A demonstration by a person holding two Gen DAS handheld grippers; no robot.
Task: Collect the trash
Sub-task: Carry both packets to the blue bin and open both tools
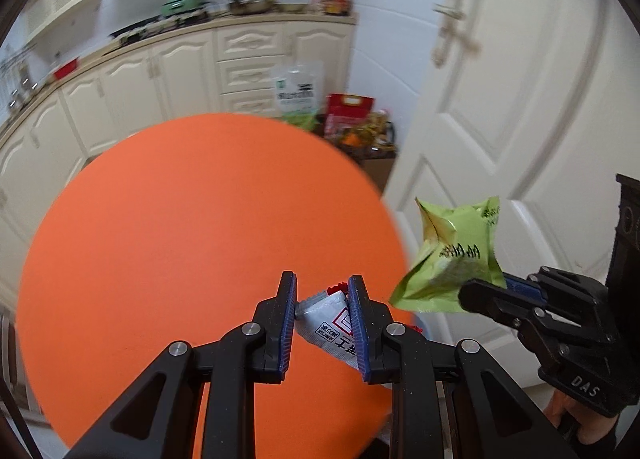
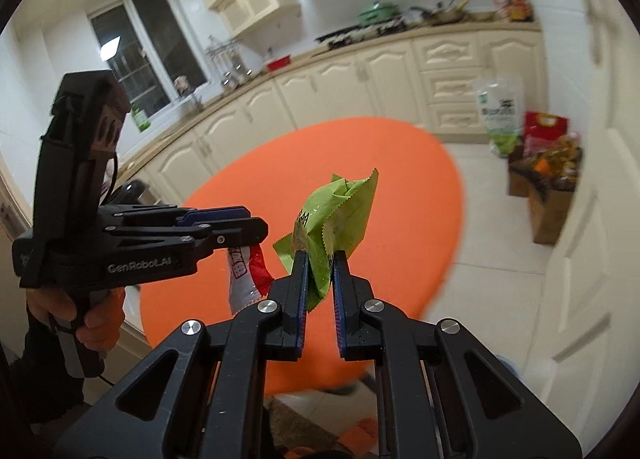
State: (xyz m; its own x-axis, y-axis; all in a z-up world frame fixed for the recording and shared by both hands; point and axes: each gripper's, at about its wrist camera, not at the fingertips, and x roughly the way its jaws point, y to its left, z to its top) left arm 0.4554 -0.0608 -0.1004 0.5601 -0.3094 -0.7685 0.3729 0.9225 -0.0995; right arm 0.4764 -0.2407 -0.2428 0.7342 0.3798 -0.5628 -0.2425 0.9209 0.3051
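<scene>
Here each claw grips trash: left claw [image 1: 322, 291] a white sachet [image 1: 326, 317], right claw [image 2: 320, 265] a green wrapper [image 2: 336, 215].

Left gripper [image 1: 322, 291] pinches the silver wrapper [image 1: 328, 323] above the round table [image 1: 180, 239]. Right gripper [image 2: 320, 263], just to its right, grips the crumpled packet [image 2: 336, 215]; cabinets [image 1: 160, 79] stand behind.

left wrist: faces door | right wrist: faces window | shared: orange table [image 1: 180, 239] [image 2: 380, 179]

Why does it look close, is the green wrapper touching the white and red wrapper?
Apart. The left wrist view shows a clear gap between the green wrapper, pinched in the right gripper, and the white and red wrapper, held in the left gripper.
</scene>
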